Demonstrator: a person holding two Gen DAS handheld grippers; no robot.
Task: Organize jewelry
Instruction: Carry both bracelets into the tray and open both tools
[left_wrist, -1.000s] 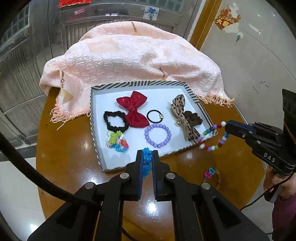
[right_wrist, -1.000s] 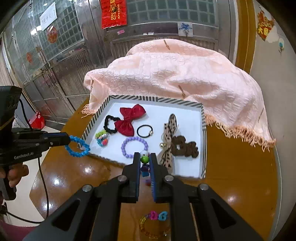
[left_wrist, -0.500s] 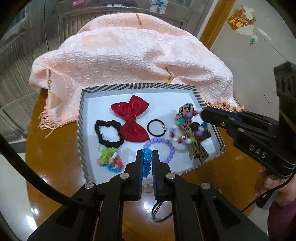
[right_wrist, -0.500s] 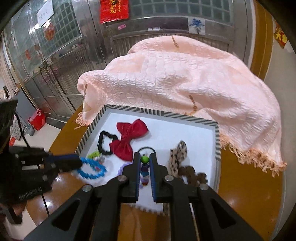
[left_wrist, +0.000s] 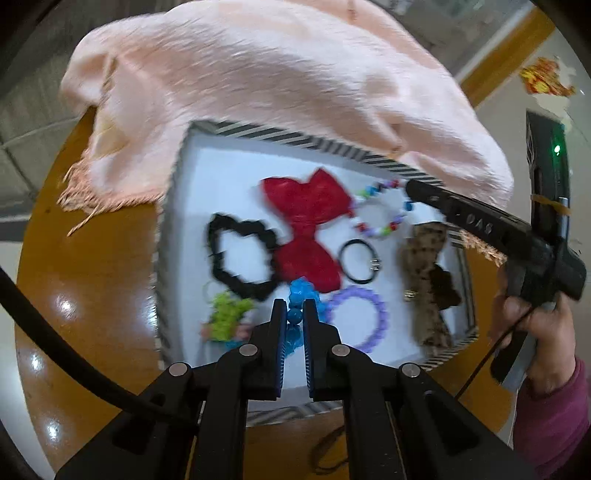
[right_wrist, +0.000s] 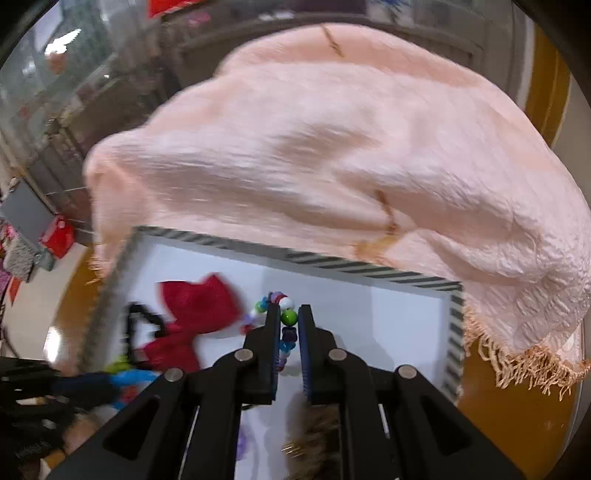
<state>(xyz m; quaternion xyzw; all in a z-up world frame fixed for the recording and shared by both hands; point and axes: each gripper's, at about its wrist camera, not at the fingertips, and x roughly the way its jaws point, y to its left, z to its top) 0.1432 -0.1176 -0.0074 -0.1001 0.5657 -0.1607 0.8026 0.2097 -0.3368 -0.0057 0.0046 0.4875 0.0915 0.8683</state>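
Two bracelets are clamped: blue beads (left_wrist: 295, 314) in the left gripper (left_wrist: 294, 314), multicoloured beads (right_wrist: 284, 332) in the right gripper (right_wrist: 288, 325); each should be lowered onto bare tray (left_wrist: 236, 173) floor before release.

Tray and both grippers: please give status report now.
Left gripper shut on blue bracelet. Right gripper shut on multicolour bead bracelet. Both over striped tray. Nothing blocks.
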